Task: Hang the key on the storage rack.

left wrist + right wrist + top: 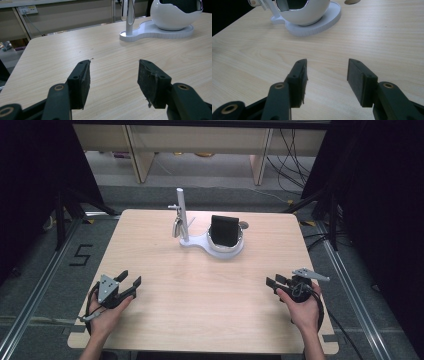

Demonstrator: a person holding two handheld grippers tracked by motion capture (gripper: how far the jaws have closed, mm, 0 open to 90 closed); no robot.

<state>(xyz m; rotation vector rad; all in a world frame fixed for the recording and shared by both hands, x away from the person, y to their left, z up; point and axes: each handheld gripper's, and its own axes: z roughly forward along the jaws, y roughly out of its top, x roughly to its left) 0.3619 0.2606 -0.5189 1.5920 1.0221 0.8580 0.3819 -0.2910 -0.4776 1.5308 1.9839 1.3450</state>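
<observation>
both sets of fingers stand wide apart and hold nothing. left gripper (129, 286) rests at the near left of the table (200, 295), right gripper (274, 282) at the near right; each sits in a hand low over the wood. in the left gripper view the pads (83, 82) frame bare tabletop, and the same holds for the pads (359, 80) in the right gripper view.

nearest things to work on: a white stand (200, 244) at the far middle of the table, well apart from both grippers. its upright post (181, 210) rises at the left end, with a small metallic item (176, 227) hanging beside it; what that item is, cannot tell. at the right end a white rounded cup (227, 247) holds a dark object (224, 230) standing upright inside it. a small round thing (243, 225) lies on the table just behind the cup, too small to identify.

judgement: this looks like a start pose, with the approach not yet begun. next move likely calls for one gripper to travel toward the far middle, line its open jaws across the dark object, and close above the cup's rim. the post stands close, so a reach from the right looks cleaner.
</observation>
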